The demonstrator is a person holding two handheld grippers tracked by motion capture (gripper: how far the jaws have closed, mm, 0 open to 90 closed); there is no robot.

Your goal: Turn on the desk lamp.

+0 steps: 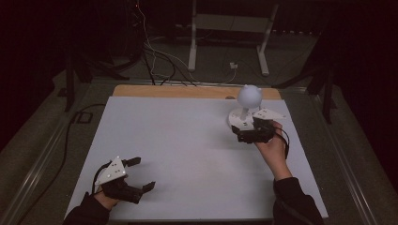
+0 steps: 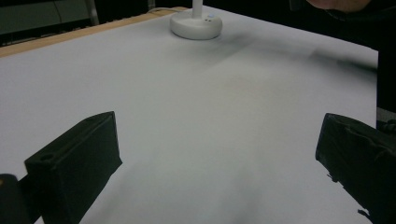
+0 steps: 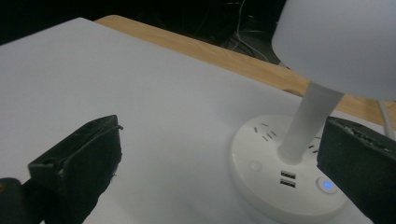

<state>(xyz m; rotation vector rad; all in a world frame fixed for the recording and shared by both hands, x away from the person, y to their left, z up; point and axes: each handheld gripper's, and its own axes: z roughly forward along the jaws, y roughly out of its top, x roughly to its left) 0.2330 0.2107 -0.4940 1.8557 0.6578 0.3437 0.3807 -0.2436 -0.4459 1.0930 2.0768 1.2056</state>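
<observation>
Lamp (image 1: pixel 248 101) work looks barely begun, judging by how things lie. Nearest the person, the left gripper (image 1: pixel 136 176) rests low on the white table cover (image 1: pixel 187 154) at the near left corner, jaws spread wide with nothing between them, well apart from the lamp. Farther out on the right, the right gripper (image 1: pixel 244 131) sits just beside the round white base (image 3: pixel 275 186), jaws also wide open and empty; one jaw hangs close to the lit blue button (image 3: pixel 328 185) near the USB ports (image 3: pixel 288 179). Whether it touches the base cannot be told. The globe shade (image 3: pixel 341 42) stands upright on its stem (image 3: pixel 308 121) near the far right edge, before the wooden strip (image 1: pixel 187 91). Pressing a button or grasping the lamp seems yet to come.
</observation>
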